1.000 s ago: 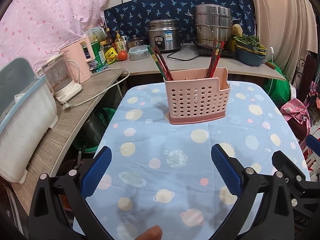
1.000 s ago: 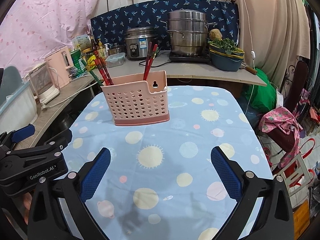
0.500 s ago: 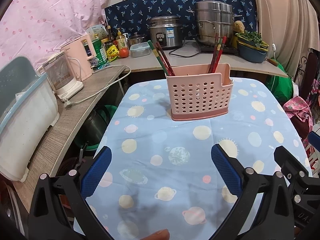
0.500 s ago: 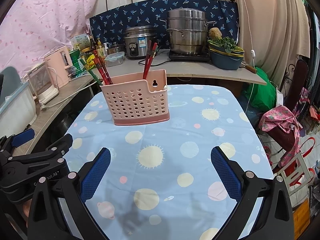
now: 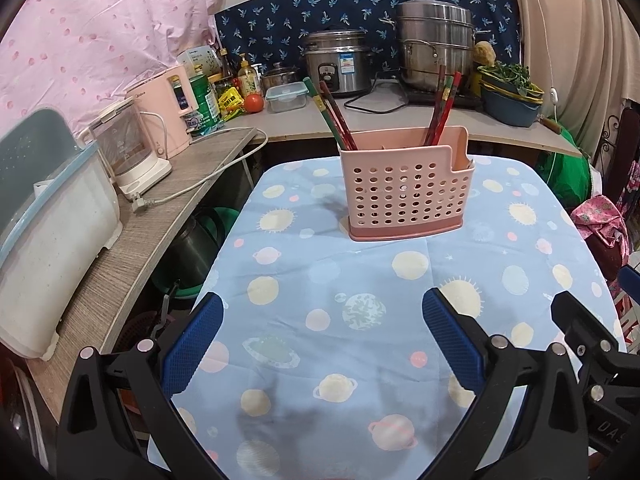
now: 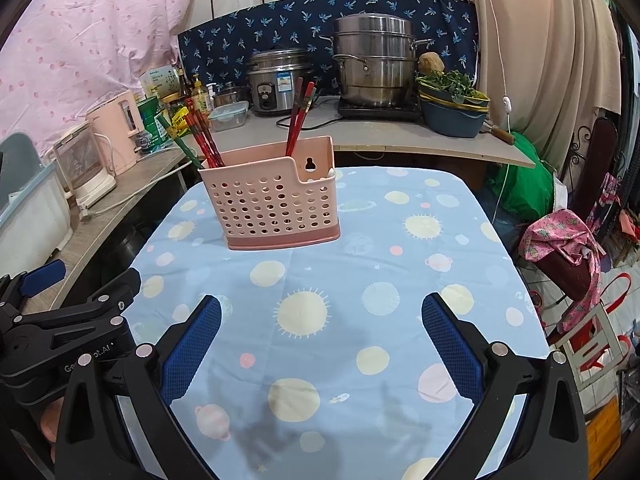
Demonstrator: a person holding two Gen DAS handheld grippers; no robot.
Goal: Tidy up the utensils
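A pink perforated utensil holder (image 5: 404, 188) (image 6: 274, 204) stands upright on the blue planet-print tablecloth (image 5: 360, 280) (image 6: 400, 264). Red and green chopsticks (image 5: 332, 118) (image 6: 204, 140) lean out of its left end, and a second red bunch (image 5: 442, 106) (image 6: 300, 110) rises from its right part. My left gripper (image 5: 322, 332) hovers open near the table's front edge, well short of the holder, with nothing between its blue pads. My right gripper (image 6: 320, 332) is likewise open and empty, to the right of the left one, whose black body (image 6: 60, 332) shows at the lower left.
A wooden side counter (image 5: 160, 224) on the left carries a white bin (image 5: 44, 248), a kettle (image 5: 128, 152) and a loose plug. The back counter holds a rice cooker (image 5: 336, 64), steel steamer (image 5: 434, 44) and a bowl of greens (image 6: 452, 108). Pink bags (image 6: 560, 248) sit right of the table.
Both grippers have drawn back and tilted slightly, so the holder sits lower and a bit farther in each view. Both stay open and empty.
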